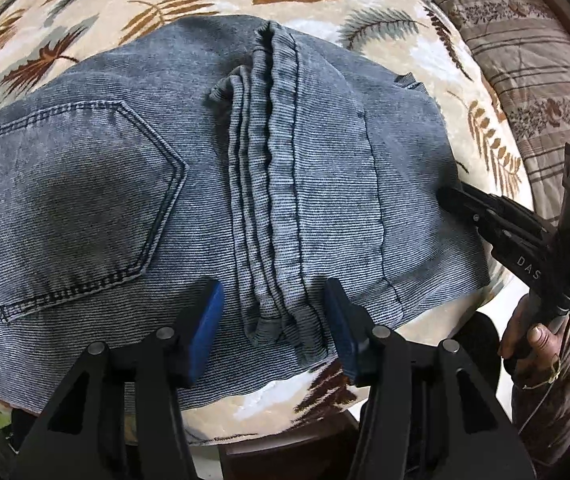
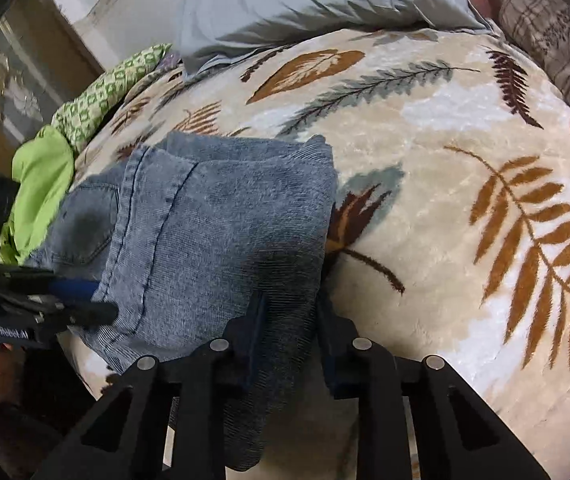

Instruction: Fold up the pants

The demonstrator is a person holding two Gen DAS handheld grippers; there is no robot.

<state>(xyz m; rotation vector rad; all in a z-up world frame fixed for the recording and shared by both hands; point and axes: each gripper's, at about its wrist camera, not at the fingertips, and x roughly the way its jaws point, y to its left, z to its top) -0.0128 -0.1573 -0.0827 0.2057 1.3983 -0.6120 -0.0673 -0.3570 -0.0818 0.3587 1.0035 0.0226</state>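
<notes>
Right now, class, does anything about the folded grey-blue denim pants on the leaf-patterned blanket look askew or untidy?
Yes. The grey-blue denim pants are folded, but a bunched ridge of hems runs across the top instead of lying flat, and one corner hangs over the leaf-patterned blanket's edge.

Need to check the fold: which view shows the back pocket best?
Left wrist view: the back pocket lies flat and whole on the jeans, stitching clear. Right wrist view shows only part of the pocket, small, dim, cut off by the left gripper.

black hand-held gripper (image 1: pixel 273 316), blue pads (image 1: pixel 205 332), perhaps silver pivot pins
</notes>
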